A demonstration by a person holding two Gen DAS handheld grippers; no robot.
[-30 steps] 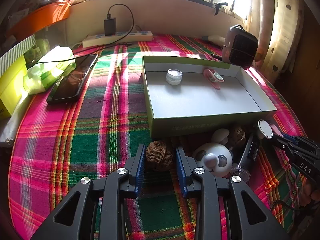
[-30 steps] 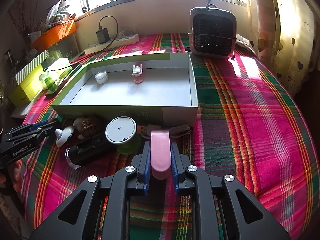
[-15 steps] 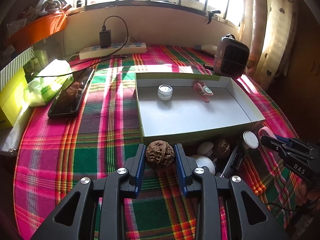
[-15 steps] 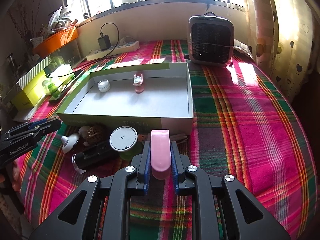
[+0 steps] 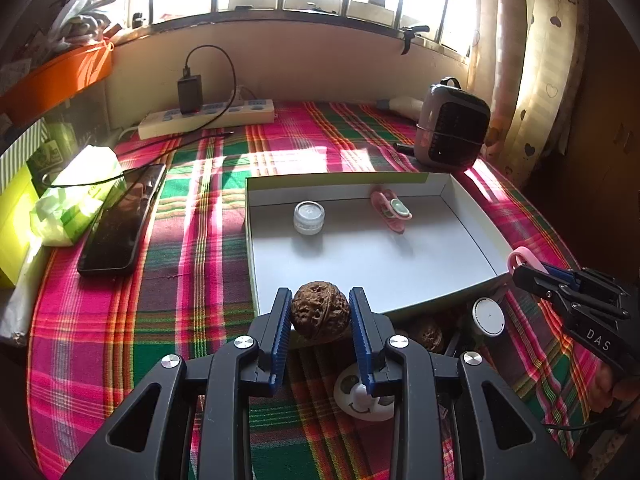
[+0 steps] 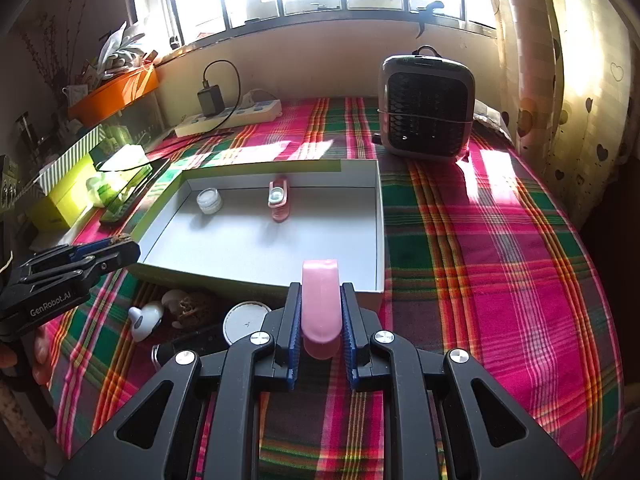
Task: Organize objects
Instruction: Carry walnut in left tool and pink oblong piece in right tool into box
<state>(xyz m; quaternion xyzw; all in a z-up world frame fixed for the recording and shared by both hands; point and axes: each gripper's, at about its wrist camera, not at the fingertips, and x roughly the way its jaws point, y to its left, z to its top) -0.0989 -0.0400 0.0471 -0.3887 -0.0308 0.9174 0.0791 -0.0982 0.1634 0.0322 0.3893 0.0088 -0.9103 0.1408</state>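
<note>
Pink clip [image 6: 321, 300]: long axis along the right tool [image 6: 320, 320], tip toward the tray [image 6: 380, 216], pinched nearly shut, above tray's near edge. Walnut [image 5: 320, 314], roundish, clamped in the left tool [image 5: 320, 320], jaws part-open. Plaid bench [image 6: 500, 280] below.

1. The left gripper [image 5: 320, 320] tilts downward, its two blue ribbed pads [image 5: 281, 334] clamped on the sides of a walnut [image 5: 320, 314].
2. The right gripper [image 6: 320, 320] tilts downward as well, its jaws drawn narrow and pinching a flat pink clip [image 6: 321, 306] that stands up between them.
3. Each gripper shows in the other's view from the side (the left one low at the left edge of the right wrist camera, fingertips of the hand holding it just visible beneath).
</note>
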